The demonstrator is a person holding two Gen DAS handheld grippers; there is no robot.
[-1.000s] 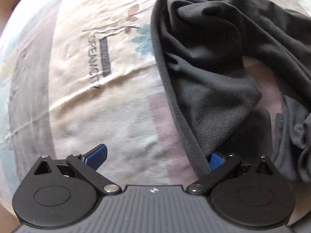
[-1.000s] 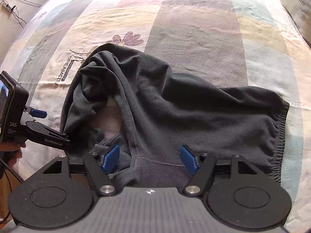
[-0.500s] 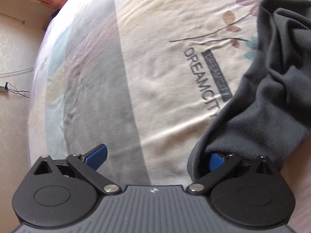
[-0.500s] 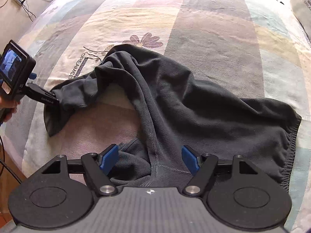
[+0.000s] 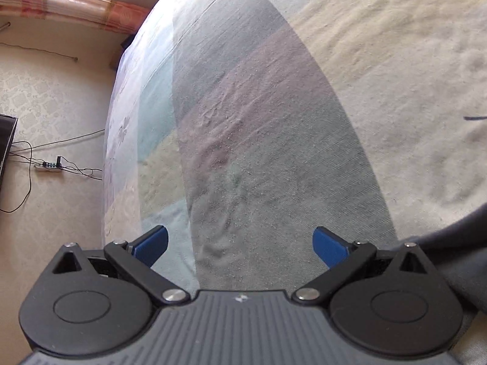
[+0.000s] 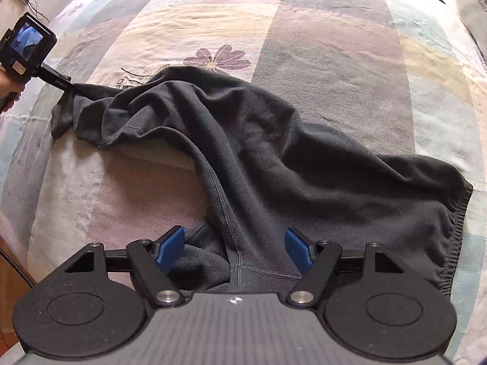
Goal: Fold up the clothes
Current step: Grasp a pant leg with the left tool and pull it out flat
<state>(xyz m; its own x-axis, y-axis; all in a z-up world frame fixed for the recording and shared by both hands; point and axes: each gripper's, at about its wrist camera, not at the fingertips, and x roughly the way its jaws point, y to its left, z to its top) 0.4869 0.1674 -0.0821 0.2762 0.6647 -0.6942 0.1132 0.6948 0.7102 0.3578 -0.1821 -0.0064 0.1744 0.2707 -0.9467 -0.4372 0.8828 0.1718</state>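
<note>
A dark grey fleece garment (image 6: pixel 274 152) lies rumpled across the bed, its elastic waistband (image 6: pixel 456 228) at the right. One long end is drawn out to the far left, where it touches the tip of my left gripper (image 6: pixel 65 85). In the left wrist view the left gripper (image 5: pixel 240 243) is open with only bedsheet between its blue fingers, and the cloth (image 5: pixel 450 258) rests against the outside of the right finger. My right gripper (image 6: pixel 234 248) is open and low over the garment's near edge, its fingers straddling a stitched seam.
A striped, flower-printed bedsheet (image 6: pixel 334 45) covers the bed. A hand (image 6: pixel 9 91) holds the left gripper near the bed's left edge. Beyond that edge is the floor (image 5: pixel 45 213), with a power strip and cables (image 5: pixel 48 165).
The left gripper has moved left and away, drawing the garment's end out straight. Its view has swung off the cloth toward the bed edge and floor. The right gripper has stayed open over the seam.
</note>
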